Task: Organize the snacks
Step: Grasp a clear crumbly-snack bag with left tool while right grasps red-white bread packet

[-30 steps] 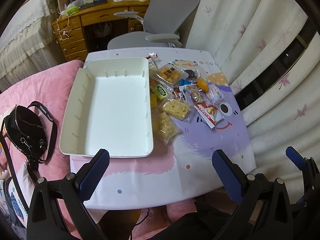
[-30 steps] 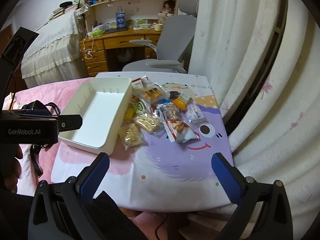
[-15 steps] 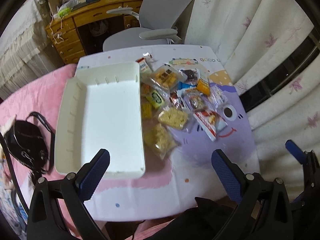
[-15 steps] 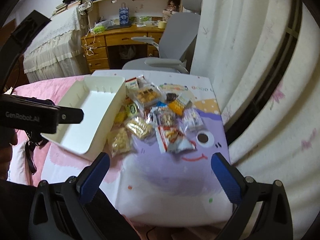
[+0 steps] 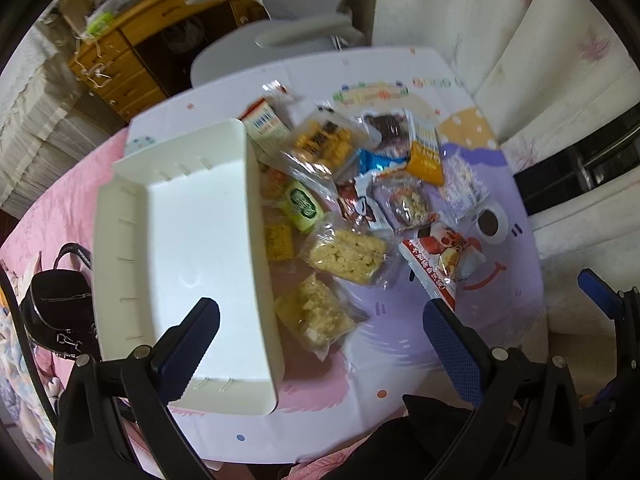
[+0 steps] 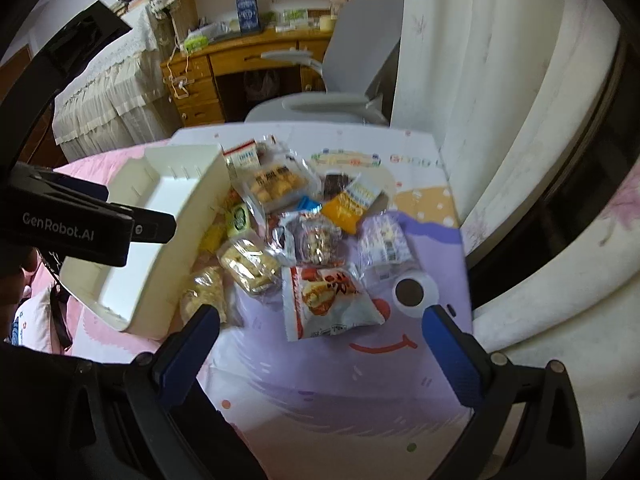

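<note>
Dim, soft indoor light; motion blur; fisheye-warped, dark-vignetted edges.

Grey office chair (image 6: 352, 64) pushed up behind the bench (image 6: 340, 392). Wooden desk (image 6: 240, 68) with drawers beyond, cluttered on top, blue paper bag (image 6: 247, 14) standing there. Black handbag (image 5: 56, 312) on pink bedding (image 5: 60, 204). Pale flowered curtains (image 6: 480, 80) alongside.

From my feed, the white tray (image 6: 172, 240) partly hid small yellow packets (image 6: 212, 238); print on wrappers was blurred.
</note>
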The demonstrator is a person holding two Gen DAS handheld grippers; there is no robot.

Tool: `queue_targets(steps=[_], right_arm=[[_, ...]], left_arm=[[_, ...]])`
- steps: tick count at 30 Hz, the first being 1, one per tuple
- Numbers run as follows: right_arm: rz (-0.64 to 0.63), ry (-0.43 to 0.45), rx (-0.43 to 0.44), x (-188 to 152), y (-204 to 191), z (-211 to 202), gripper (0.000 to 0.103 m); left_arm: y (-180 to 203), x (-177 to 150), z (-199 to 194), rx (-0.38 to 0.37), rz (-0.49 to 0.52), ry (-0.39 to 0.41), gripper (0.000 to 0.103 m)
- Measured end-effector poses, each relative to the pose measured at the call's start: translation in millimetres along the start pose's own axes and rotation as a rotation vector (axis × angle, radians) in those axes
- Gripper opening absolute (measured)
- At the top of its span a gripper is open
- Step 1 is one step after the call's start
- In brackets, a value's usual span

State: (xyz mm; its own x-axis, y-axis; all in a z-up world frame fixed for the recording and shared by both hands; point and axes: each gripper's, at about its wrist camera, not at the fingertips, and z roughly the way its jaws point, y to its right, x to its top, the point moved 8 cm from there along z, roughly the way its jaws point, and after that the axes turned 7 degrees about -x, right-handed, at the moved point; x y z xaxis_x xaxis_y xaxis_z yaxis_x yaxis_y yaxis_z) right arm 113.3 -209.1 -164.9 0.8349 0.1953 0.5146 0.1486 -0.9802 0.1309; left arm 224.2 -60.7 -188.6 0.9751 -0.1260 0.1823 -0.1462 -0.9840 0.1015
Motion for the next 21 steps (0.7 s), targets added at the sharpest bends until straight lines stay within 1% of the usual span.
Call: queue_targets(steps=[3,7,13,17,21], right_arm=[[0.006,-0.059,0.038,-2.8,3.4,19.3,0.102],[0.015,-0.115,0.083,-5.0,5.7,40.3,0.102],[0.048,-0.177,0.156,-7.9,9.4,74.8,0.102],[0.056,-0.207,0.193,-11.0,7.7,94.0,0.102],[0.054,-0.243,0.209,-14.3,5.0,112.6,0.1]], left_arm=[[6.6,5.1,22.1,-0.015,0.012,-0.061,0.101],[12.1,11.1,51.3,-0.006,0.029,-0.135,0.101],[6.0,19.4,95.4,0.014,-0.021,-0.226,0.101],[1.2,24.6,117.3,0.023,-0.047,-0.261,0.101],[-4.4,24.8,136.6,0.026,-0.105,-0.297,0.101]])
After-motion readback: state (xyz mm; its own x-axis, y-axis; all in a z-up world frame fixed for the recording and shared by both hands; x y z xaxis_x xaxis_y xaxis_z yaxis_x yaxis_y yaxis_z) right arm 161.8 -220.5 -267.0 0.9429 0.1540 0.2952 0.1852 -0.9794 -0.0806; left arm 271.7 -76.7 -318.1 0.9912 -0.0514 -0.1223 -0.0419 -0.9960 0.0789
